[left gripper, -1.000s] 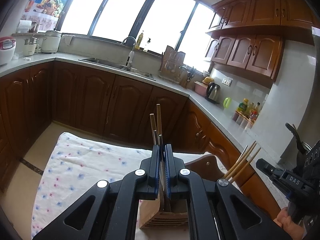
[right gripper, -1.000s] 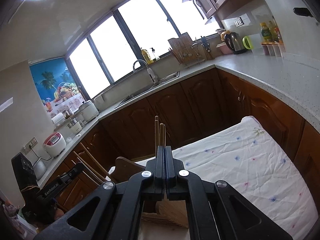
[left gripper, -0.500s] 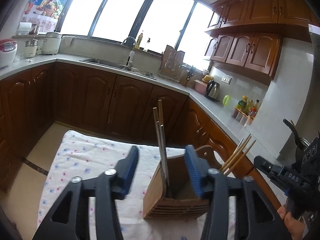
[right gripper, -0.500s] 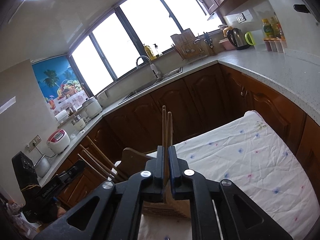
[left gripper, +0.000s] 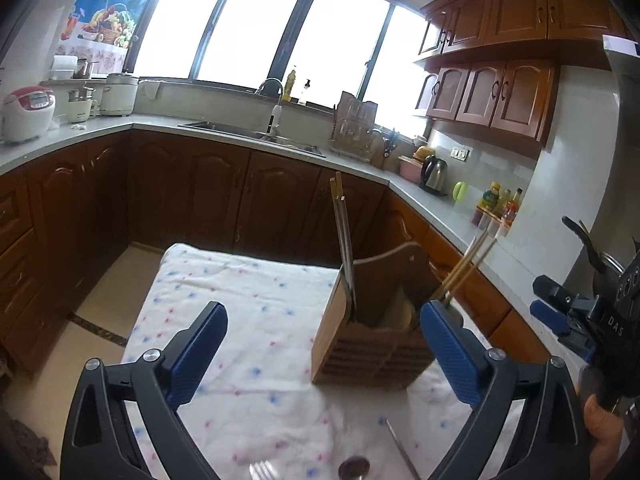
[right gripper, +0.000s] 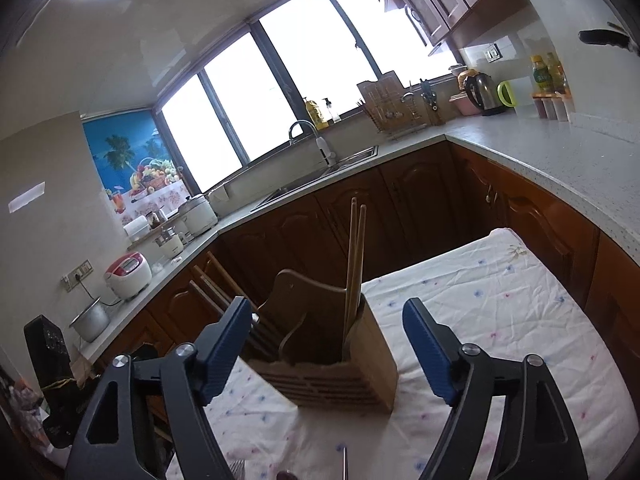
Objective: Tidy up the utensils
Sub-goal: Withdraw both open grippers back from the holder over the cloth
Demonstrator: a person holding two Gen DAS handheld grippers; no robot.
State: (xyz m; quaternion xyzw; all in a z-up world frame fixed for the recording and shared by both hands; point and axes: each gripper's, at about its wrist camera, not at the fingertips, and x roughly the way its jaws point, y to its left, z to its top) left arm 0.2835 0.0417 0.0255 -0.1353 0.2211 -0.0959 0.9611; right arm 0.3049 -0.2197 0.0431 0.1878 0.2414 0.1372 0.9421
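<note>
A wooden utensil holder [left gripper: 372, 340] [right gripper: 332, 376] stands on the flowered tablecloth [left gripper: 248, 320]. A metal-tipped pair of chopsticks [left gripper: 342, 240] leans in its left compartment, and a wooden pair [right gripper: 356, 260] stands in the other side. My left gripper [left gripper: 324, 344] is short of the holder, its jaws opening wide with nothing pressed between them. My right gripper [right gripper: 328, 352] is also opening, empty, with the holder just beyond its fingertips. A spoon [left gripper: 354, 468] and a fork [left gripper: 262, 470] lie on the cloth at the near edge.
Brown cabinets and a grey countertop [right gripper: 540, 148] wrap around the table. A sink [left gripper: 256, 134], a kettle [left gripper: 434, 172], bottles [left gripper: 496, 200] and a rice cooker [left gripper: 28, 112] sit on the counter. A hand [left gripper: 600, 424] holds the right gripper at the frame's right.
Both grippers were shut on chopstick pairs over the holder. Both have opened and let go, the pairs now stand in the holder, and both grippers have drawn back from it.
</note>
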